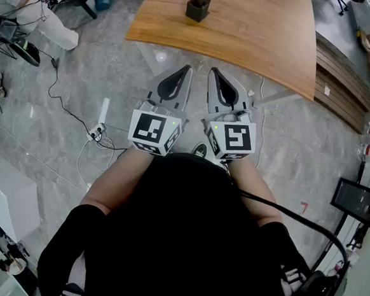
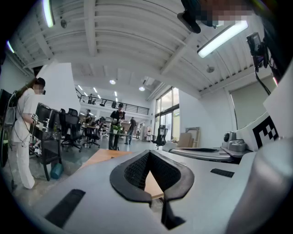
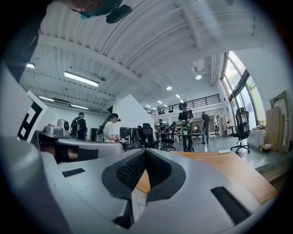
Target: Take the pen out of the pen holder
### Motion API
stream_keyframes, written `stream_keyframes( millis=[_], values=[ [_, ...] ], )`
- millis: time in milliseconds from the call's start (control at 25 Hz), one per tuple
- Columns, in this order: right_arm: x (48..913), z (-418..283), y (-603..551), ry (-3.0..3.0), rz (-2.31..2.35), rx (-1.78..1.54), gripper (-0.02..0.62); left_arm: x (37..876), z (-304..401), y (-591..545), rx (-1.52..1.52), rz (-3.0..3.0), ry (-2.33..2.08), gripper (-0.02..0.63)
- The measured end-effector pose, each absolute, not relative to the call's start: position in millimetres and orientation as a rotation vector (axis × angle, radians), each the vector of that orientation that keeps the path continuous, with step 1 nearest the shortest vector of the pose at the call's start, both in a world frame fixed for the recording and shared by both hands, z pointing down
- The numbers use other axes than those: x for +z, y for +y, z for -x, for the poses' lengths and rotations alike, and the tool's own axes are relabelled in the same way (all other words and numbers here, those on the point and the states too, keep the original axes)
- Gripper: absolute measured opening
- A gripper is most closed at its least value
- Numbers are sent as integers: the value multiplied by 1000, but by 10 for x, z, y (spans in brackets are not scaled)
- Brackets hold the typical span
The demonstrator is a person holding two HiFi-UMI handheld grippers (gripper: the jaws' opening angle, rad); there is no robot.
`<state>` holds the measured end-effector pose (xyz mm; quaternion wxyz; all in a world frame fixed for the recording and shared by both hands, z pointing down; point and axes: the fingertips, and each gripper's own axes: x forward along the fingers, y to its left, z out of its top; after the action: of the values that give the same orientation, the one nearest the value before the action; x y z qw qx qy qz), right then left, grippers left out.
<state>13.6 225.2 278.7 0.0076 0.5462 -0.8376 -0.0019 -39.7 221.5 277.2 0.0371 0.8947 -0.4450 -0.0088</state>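
Observation:
A dark square pen holder (image 1: 197,8) stands on the wooden table (image 1: 258,28) near its far side, with a dark upright piece rising from it; I cannot make out a pen clearly. Both grippers are held close to the body, well short of the table's near edge. My left gripper (image 1: 185,70) points toward the table with its jaws shut and nothing between them. My right gripper (image 1: 214,72) sits right beside it, also shut and empty. In the left gripper view the left gripper (image 2: 149,153) has its tips touching, as does the right gripper (image 3: 145,151) in the right gripper view.
A white power strip (image 1: 100,123) and cables lie on the grey floor at the left. A person in white (image 1: 36,11) stands at the top left. A white box (image 1: 3,194) is at the left, wooden steps (image 1: 343,86) at the right.

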Motion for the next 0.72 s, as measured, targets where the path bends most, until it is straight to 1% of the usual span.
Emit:
stream_keyframes(
  millis=[400,560,720],
  values=[
    [2795,-196,2283,-2627,-1697,-2,14,2827,317,2270,4,-2738,-1368,0],
    [2790,-268,2288,-2670,-1686,47,14,2826,276,2286,6,-2729,-1394,0],
    [2731,-376,2302,-2693,-1665,3,14,2826,197,2308,5,-2714,-1430,0]
  ],
)
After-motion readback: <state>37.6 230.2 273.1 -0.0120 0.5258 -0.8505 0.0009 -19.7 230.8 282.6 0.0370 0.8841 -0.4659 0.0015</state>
